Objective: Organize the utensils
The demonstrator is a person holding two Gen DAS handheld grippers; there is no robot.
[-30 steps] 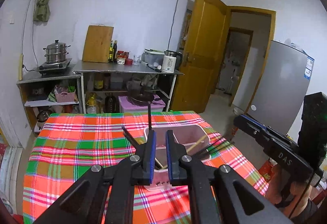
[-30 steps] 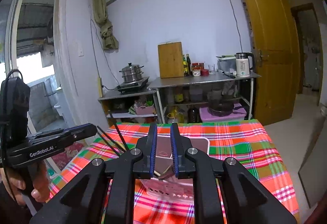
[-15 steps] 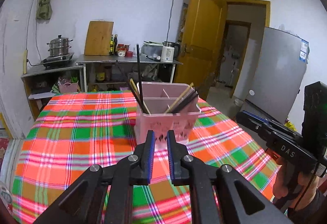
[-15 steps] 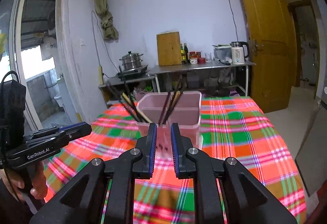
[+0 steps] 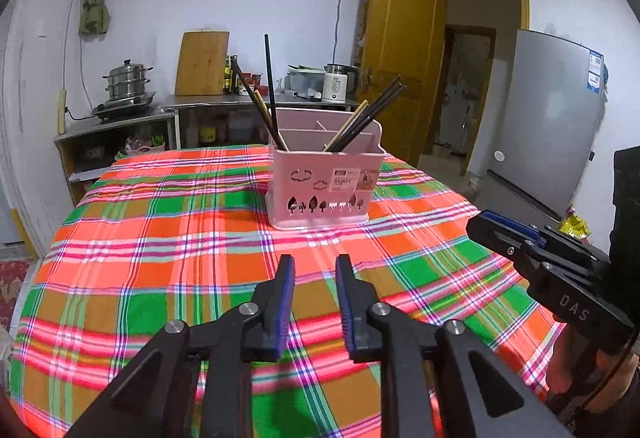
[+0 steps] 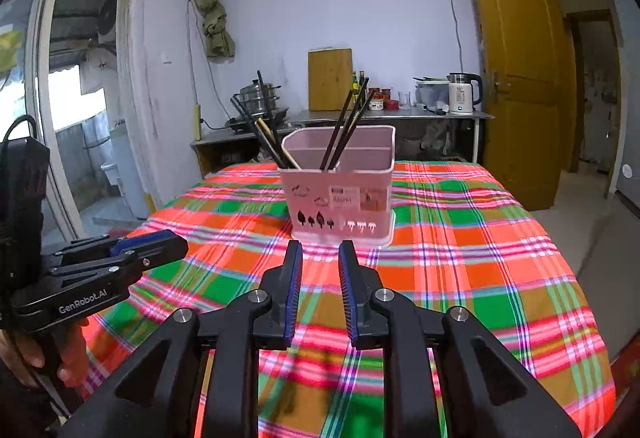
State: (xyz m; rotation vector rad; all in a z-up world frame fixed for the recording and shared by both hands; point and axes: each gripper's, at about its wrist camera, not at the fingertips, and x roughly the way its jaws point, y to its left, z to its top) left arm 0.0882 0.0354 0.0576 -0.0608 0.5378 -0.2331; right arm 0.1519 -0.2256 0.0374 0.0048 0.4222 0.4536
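A pink plastic utensil caddy with divided compartments (image 5: 326,180) stands upright on the table covered by an orange, green and pink plaid cloth (image 5: 160,250), holding dark and wooden chopsticks (image 5: 269,94) that lean out of its compartments. The left gripper (image 5: 314,266) and the right gripper (image 6: 320,252) both hover above the cloth short of the caddy, jaws slightly parted and holding nothing.

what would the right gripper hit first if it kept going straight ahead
Most likely the front wall of the pink holder, which stands straight ahead of the open right gripper. Only bare tablecloth lies between them, though depth is hard to judge.
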